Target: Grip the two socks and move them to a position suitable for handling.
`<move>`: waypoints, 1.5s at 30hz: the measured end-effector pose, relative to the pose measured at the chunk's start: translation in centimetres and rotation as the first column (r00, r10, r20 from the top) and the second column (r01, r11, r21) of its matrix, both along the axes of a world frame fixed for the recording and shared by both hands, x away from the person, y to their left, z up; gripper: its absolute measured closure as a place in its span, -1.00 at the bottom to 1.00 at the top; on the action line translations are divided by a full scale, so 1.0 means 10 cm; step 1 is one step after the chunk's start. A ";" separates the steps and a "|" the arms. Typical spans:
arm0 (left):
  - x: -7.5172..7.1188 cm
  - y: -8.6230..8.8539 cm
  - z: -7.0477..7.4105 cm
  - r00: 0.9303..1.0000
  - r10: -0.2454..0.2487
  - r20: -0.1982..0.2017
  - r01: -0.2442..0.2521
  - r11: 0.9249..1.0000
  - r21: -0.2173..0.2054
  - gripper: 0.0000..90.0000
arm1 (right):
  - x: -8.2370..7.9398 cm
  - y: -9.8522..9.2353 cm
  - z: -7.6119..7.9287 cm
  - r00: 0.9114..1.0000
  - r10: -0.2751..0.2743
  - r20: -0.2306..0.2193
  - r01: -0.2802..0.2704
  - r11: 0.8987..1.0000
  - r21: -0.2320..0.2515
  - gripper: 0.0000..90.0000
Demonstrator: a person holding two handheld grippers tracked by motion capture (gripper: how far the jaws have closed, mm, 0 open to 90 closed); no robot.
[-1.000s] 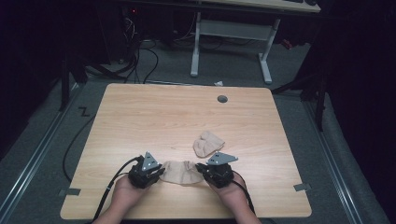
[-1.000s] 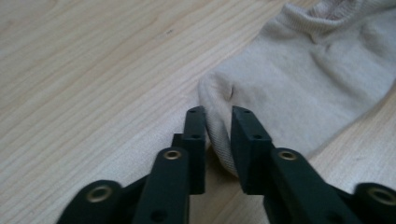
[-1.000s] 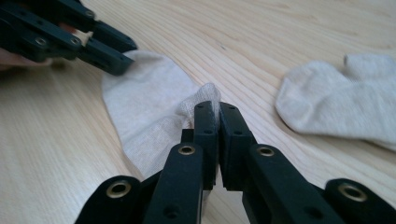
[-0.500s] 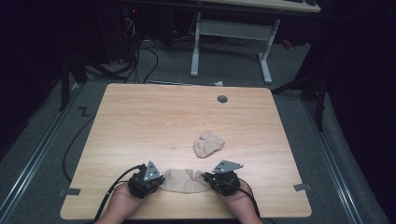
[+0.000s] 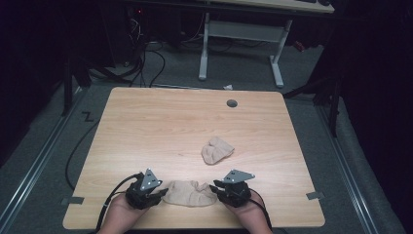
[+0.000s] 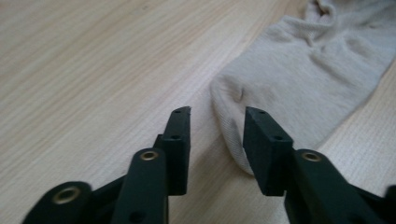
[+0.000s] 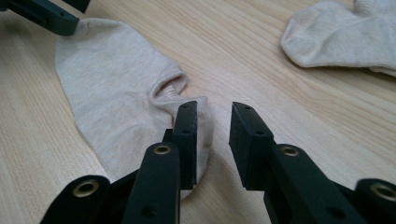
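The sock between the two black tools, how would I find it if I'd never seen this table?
Start at the wooden table and look along its near edge, where the person's hands come in. The sock lies flat and stretched out between the left tool and the right tool. The other sock sits farther back, alone and bunched up.

Both grippers' jaws newly apart, flattened sock [image 5: 190,193] released between them
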State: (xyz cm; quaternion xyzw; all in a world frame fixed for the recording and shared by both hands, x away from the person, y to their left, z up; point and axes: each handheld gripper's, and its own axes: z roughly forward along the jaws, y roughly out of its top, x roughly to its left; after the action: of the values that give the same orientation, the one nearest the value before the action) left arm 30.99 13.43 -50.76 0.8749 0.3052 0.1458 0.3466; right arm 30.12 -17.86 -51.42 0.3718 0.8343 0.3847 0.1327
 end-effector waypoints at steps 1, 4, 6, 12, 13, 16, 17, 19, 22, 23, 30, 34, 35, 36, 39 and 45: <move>0.00 0.01 0.01 1.000 0.006 0.005 -0.006 1.000 -0.008 0.28 | 0.01 -0.01 0.00 1.000 -0.001 0.004 0.001 1.000 0.000 0.61; 0.01 0.02 0.00 1.000 0.009 0.001 -0.009 1.000 -0.025 0.26 | 0.02 -0.03 0.00 1.000 -0.011 0.002 0.011 1.000 0.004 0.62; 0.02 0.00 -0.02 1.000 -0.001 -0.005 0.001 1.000 -0.012 0.34 | 0.01 -0.04 0.00 1.000 -0.001 -0.007 0.001 1.000 0.009 0.71; 0.00 -0.09 -0.09 0.999 -0.044 -0.025 0.045 0.998 0.038 0.65 | 0.01 0.06 -0.03 0.999 0.035 -0.024 -0.036 0.998 -0.051 0.94; -0.01 -0.10 -0.09 0.999 -0.046 -0.025 0.047 0.998 0.043 0.68 | 0.02 0.07 -0.04 0.999 0.032 -0.023 -0.033 0.998 -0.056 0.94; 0.00 -0.13 -0.10 0.998 -0.051 -0.021 0.052 0.997 0.055 0.71 | 0.06 0.08 -0.06 0.999 0.023 -0.024 -0.025 0.997 -0.076 0.94; 0.00 -0.13 -0.10 0.999 -0.050 -0.021 0.051 0.997 0.055 0.71 | 0.07 0.08 -0.07 0.999 0.021 -0.024 -0.023 0.997 -0.078 0.94; 0.02 -0.13 -0.11 0.999 -0.047 -0.020 0.048 0.998 0.050 0.71 | 0.11 0.08 -0.07 1.000 0.016 -0.020 -0.017 0.997 -0.070 0.94; 0.05 -0.11 -0.10 0.999 -0.036 -0.019 0.037 0.998 0.041 0.64 | 0.13 0.07 -0.07 1.000 0.010 -0.023 -0.012 0.998 -0.058 0.93; 0.06 -0.11 -0.10 0.999 -0.031 -0.014 0.032 0.999 0.030 0.57 | 0.14 0.06 -0.06 1.000 0.008 -0.016 -0.009 0.998 -0.055 0.89; 0.11 0.13 0.09 0.999 0.020 0.040 -0.017 0.997 -0.069 0.18 | 0.22 -0.06 0.10 0.995 -0.075 0.067 0.075 0.997 0.000 0.60; 0.17 0.52 0.25 0.994 0.105 0.038 -0.096 0.978 -0.185 0.07 | 0.38 -0.02 0.20 0.990 -0.102 0.097 0.103 0.995 -0.008 0.49; 0.19 0.59 0.26 0.993 0.118 0.027 -0.110 0.973 -0.203 0.04 | 0.45 -0.01 0.23 0.988 -0.111 0.110 0.113 0.993 -0.013 0.47; 0.20 0.67 0.25 0.990 0.137 0.022 -0.130 0.969 -0.209 0.02 | 0.49 0.00 0.26 0.987 -0.118 0.112 0.120 0.993 -0.011 0.44; 0.23 0.81 0.16 0.979 0.202 0.016 -0.196 0.965 -0.175 -0.08 | 0.66 0.06 0.32 0.986 -0.128 0.103 0.129 0.992 -0.002 0.31; 0.20 0.85 0.11 0.966 0.253 0.058 -0.241 0.957 -0.161 -0.20 | 0.86 0.11 0.21 0.984 -0.147 0.105 0.153 0.987 -0.054 0.24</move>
State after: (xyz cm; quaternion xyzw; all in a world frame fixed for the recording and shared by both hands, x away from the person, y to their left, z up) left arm 32.98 21.88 -49.68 0.7944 0.4086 0.1984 0.4032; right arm 38.70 -16.75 -49.36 0.4096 0.8077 0.3658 0.2147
